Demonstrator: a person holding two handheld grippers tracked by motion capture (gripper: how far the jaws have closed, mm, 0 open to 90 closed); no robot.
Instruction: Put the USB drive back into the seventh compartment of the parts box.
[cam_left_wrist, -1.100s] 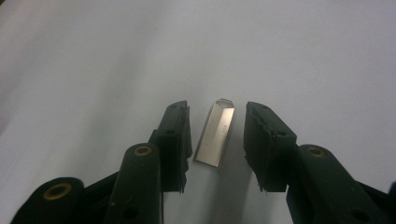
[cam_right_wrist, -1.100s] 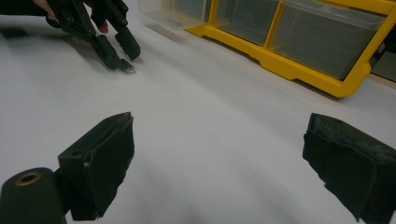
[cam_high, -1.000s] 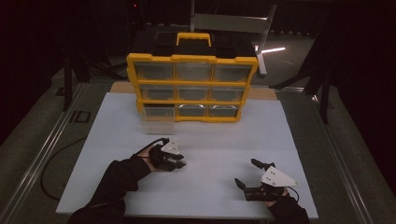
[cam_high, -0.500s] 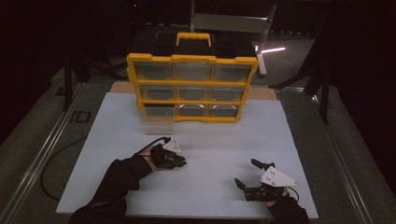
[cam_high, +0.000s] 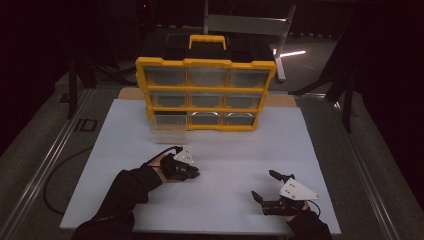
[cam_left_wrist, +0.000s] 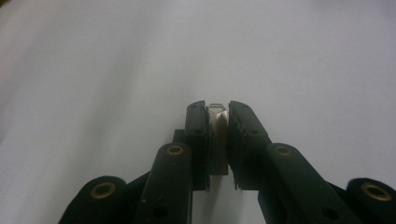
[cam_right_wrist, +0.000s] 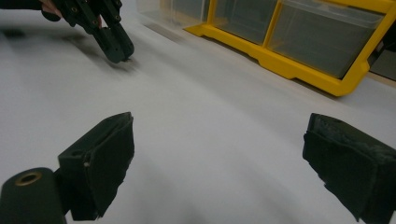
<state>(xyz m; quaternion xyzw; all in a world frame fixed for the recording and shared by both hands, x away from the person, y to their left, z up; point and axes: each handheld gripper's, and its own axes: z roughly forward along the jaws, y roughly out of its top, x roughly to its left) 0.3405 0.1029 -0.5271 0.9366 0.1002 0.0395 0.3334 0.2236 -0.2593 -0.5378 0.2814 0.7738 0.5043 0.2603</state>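
My left gripper (cam_high: 193, 172) rests low on the white table top (cam_high: 225, 150), left of the middle, with a dark-sleeved arm behind it. In the left gripper view its jaws (cam_left_wrist: 217, 111) are shut on a small silvery metal piece (cam_left_wrist: 218, 140), whose tip pokes out past the pads. My right gripper (cam_high: 264, 185) stands near the front right edge, wide open, with bare table between its pads (cam_right_wrist: 105, 158). The right gripper view also shows the left gripper (cam_right_wrist: 112, 42) far off, tip down on the table.
A yellow drawer cabinet (cam_high: 205, 92) with clear drawers and a black top with a yellow handle stands at the back of the table. Its bottom-left drawer (cam_high: 167, 131) is pulled out toward me. A black cable (cam_high: 65, 167) lies off the table's left edge.
The left gripper has edged slightly to the right on the table. The right gripper has kept still.
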